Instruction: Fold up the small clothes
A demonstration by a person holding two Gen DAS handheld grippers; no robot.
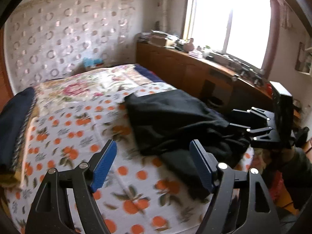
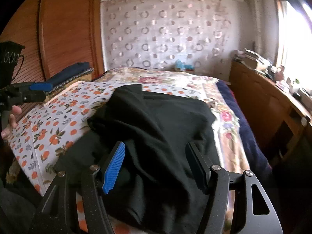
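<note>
Garment (image 2: 156,120), black and crumpled, is seen lying on the near right part of the bed, directly under and ahead of the right claw (image 2: 156,165). That claw's jaws are held apart with the cloth seen between them; no pinch on the fabric can be made out, so it is judged empty. The left claw (image 1: 154,165) is found off to the garment's left, its jaws apart, with only bedsheet between them; nothing is gripped. From the left claw the garment lies ahead and to the right, its near edge just beside the right-hand pad (image 1: 200,167). The long axis of the heap is judged to run from the near bed edge away toward the far wall, slightly slanted. The right claw is the nearer of the two and is judged better placed to take a hem; the left would have to be brought rightward first.

Beneath, a sheet (image 1: 81,128) printed with oranges is spread, with a floral quilt (image 1: 87,85) beyond it and a folded dark blue pile (image 1: 13,124) at the left edge. Farther out, a wall with ring pattern, a wooden cabinet (image 1: 185,68) cluttered on top, and a bright window (image 1: 230,21) are seen.
</note>
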